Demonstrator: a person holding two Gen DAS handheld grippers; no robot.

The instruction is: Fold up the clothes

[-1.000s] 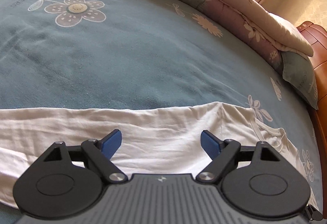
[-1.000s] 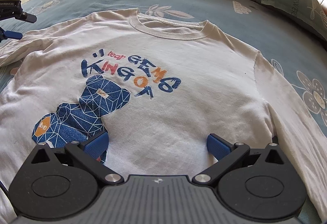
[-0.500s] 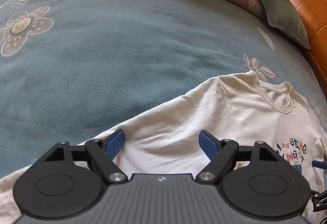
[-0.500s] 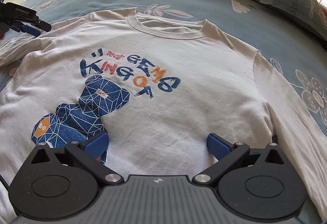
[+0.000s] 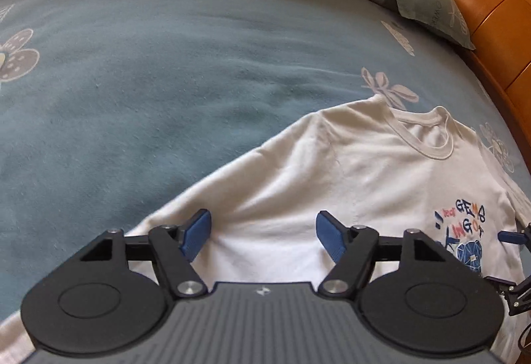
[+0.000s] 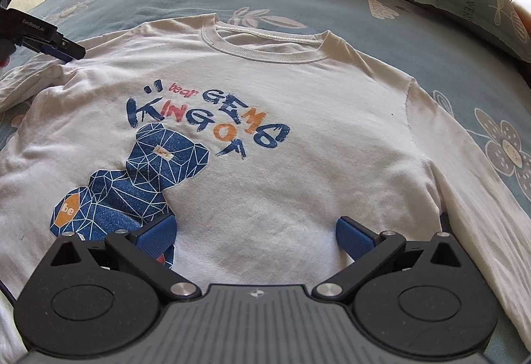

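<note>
The white shirt lies flat, print up, on my blue bedsheet, my left gripper spread but just narrowing over its left sleeve, my right gripper spread wide over its near hem, pinching nothing.

Shirt hem hidden behind right gripper; left sleeve end cut off at frame edge.

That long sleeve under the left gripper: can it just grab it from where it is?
Probably yes. The left gripper has its jaws apart, just been closing, right over the sleeve of the shirt. The sleeve lies flat on the bed with nothing on it.
</note>
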